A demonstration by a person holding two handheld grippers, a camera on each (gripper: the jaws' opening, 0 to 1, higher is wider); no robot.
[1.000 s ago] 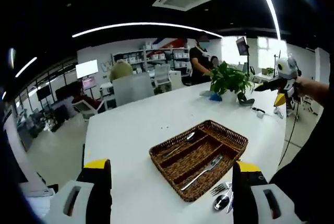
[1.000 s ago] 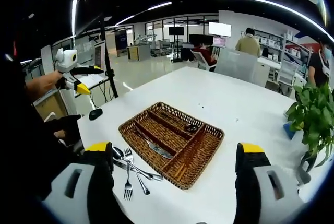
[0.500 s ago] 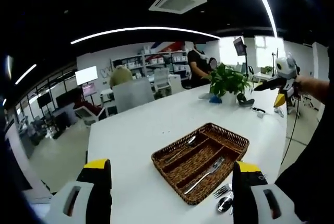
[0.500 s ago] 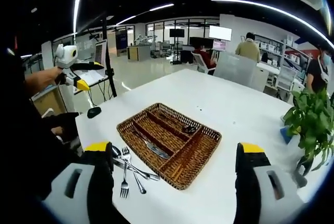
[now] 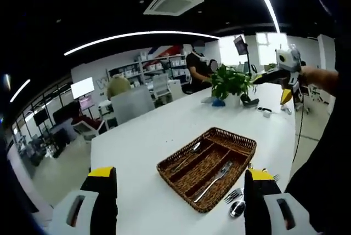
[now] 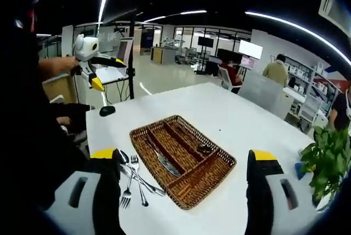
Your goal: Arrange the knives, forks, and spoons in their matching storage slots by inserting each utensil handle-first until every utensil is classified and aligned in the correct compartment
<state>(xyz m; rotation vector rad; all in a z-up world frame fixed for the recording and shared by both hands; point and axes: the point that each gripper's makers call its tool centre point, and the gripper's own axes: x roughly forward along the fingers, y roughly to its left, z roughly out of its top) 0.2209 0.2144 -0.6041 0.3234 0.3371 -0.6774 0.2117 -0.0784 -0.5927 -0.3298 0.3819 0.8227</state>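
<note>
— Grippers, ours: left gripper (image 5: 175, 202) and right gripper (image 6: 184, 191) both spread wide, empty; loose cutlery (image 6: 133, 177) lies on the bench (image 6: 230, 114) beside the basket (image 6: 182, 158).
— We judge it stiff, slippery; pinch mid-handle.

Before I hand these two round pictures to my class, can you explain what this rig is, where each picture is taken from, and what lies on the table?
A person holds a two-jaw gripper in each hand, and a fisheye camera rides on each. The left gripper and the right gripper both stand open, holding nothing. Each view looks forward along its own jaws across a white table. On it sits a wicker tray with compartments holding a few utensils. Loose forks and spoons lie beside the tray. A potted plant stands at the far end.
</note>
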